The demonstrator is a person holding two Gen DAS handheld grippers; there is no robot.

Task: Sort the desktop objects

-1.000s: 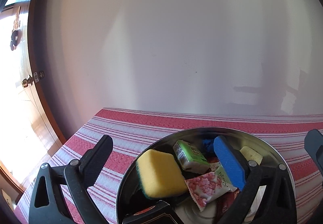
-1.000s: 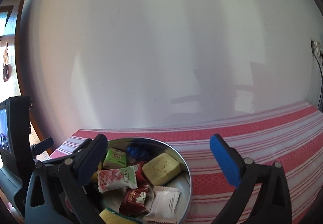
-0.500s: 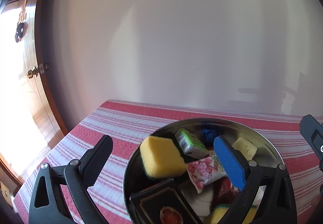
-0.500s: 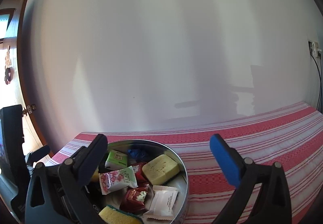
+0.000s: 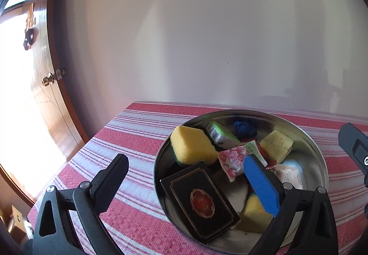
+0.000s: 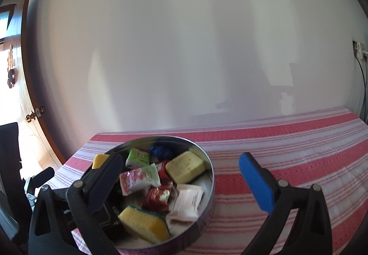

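A round metal tin (image 5: 230,113) sits on the red-and-white striped tablecloth (image 5: 128,140). Inside lie a yellow sponge (image 5: 193,149), a green packet (image 5: 222,136), a blue wad (image 5: 245,128), a pale yellow block (image 5: 277,145), a pink floral packet (image 5: 232,161), a black box (image 5: 199,202) and a second sponge (image 5: 253,216). My left gripper (image 5: 185,186) is open above the tin's near left side, holding nothing. In the right wrist view the tin (image 6: 212,186) lies low and left. My right gripper (image 6: 179,182) is open over its right half, empty.
A plain white wall rises behind the table. A wooden door (image 5: 41,98) with a brass knob stands at the left, beyond the table's left edge. Bare striped cloth (image 6: 299,151) stretches right of the tin. Wall sockets with cables (image 6: 358,52) sit at the far right.
Both cameras have pulled back and tilted down, so more of the tin shows. The black box and second sponge came into the left wrist view. Both grippers stayed open.
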